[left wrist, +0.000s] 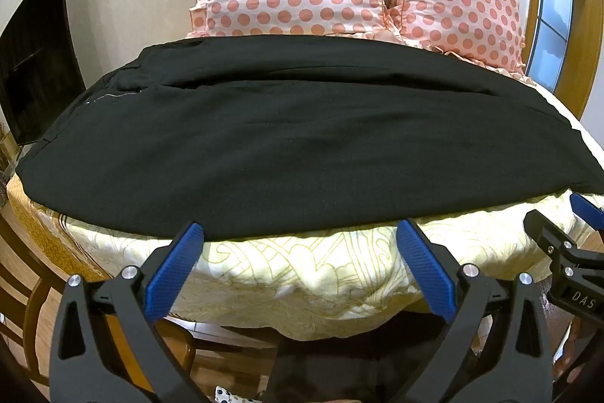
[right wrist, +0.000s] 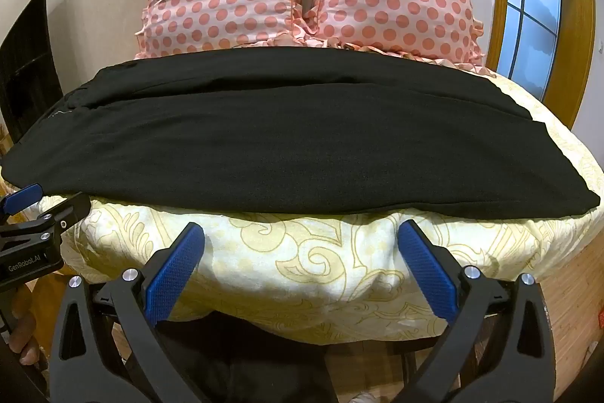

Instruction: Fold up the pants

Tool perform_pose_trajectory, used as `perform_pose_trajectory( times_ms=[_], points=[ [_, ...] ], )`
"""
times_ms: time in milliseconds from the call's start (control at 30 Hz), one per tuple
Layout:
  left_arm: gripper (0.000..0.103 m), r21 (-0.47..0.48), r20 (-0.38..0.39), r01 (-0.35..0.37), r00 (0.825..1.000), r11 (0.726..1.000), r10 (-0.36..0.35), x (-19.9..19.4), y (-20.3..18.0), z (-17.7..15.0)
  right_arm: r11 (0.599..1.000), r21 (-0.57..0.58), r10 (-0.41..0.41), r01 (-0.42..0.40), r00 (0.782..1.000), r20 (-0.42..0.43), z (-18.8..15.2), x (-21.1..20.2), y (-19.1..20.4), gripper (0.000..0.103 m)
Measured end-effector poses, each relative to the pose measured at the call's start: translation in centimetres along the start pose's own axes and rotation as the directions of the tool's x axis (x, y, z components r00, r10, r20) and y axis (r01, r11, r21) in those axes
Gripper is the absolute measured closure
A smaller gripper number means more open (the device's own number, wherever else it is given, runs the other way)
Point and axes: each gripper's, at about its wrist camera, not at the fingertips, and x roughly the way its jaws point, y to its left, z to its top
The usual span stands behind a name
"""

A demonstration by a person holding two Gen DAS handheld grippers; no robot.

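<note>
The black pants (left wrist: 287,142) lie flat across the bed (left wrist: 287,274), long axis left to right, waist end left; left claw (left wrist: 300,233) and right claw (right wrist: 300,233) gape wide, empty, at the near edge.

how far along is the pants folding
Done: the black pants lie flat across the bed, seemingly folded lengthwise, one leg over the other. In hand: nothing; the left gripper and right gripper are open, short of the near edge. Left: the crosswise folds.
</note>
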Motion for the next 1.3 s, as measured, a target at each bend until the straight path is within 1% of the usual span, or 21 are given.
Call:
perform_pose_trajectory(
  times_ms=[1300],
  points=[
    [0.002,0.002,0.012,-0.002,1.000,1.000,0.002,-0.04,-0.03,0.00,1.000,0.000,0.000,0.000,1.000,0.007,-0.01,-0.12,-0.03,0.001]
  ],
)
